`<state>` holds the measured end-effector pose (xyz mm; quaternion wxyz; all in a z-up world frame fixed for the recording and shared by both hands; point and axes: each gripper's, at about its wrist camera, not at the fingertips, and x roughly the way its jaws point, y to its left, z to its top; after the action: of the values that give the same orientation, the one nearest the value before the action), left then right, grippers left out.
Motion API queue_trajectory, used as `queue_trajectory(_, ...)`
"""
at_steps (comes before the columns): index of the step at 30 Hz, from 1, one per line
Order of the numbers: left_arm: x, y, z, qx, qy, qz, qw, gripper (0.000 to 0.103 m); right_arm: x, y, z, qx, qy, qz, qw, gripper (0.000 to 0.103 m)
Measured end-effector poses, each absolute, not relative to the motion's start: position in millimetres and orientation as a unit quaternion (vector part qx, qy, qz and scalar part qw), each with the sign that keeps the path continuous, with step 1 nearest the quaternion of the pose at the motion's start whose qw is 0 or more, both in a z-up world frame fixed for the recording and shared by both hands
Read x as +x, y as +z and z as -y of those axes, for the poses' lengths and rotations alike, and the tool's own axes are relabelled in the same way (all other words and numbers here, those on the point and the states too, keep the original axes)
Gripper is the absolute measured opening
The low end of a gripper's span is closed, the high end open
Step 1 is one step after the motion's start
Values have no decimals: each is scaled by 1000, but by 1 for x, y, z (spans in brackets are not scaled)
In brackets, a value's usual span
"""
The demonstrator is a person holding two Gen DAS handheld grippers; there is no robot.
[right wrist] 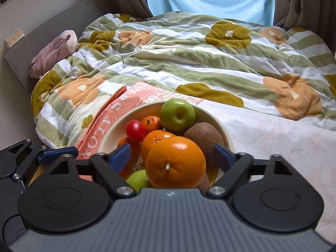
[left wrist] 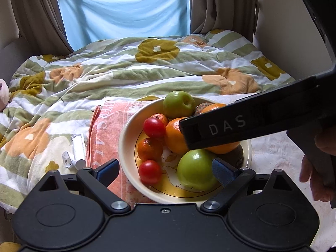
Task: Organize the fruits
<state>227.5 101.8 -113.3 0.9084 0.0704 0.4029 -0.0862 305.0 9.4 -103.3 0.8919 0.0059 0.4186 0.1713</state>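
While the bowl [right wrist: 227,138] of fruit sits on the bed, the right gripper [right wrist: 174,157] has its fingers wide around the top orange [right wrist: 175,163], not pinching; the left gripper [left wrist: 166,173] is spread wide too, holding nothing.

1. A bed [right wrist: 262,138] lay under a rumpled quilt [right wrist: 189,63] striped green and white with orange and mustard flowers.
2. Pale blue fabric [left wrist: 126,10] covered the daylit window between brown curtains [left wrist: 220,4].
3. A grey headboard [right wrist: 52,31] stood against the wall.
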Motion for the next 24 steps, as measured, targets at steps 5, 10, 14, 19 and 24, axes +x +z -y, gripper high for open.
queue_trajectory(5,225,-113,-105,68,-95,-406,906,97,298,-102,-8,7,167,-411,896,103)
queue_trajectory(10,217,-107,-101,78,-99,-395,910,97,285,-94,-2,14,153,-396,905,103)
queue_trajectory(14,206,-96,-99,71,-91,-383,917,97,272,-82,4,13,155,-384,910,103)
queue_trajectory(19,180,-74,-90,70,-71,-357,929,97,250,-58,19,17,164,-364,917,103)
queue_trajectory(24,144,-47,-72,67,-54,-330,940,97,199,-11,52,13,137,-320,937,103)
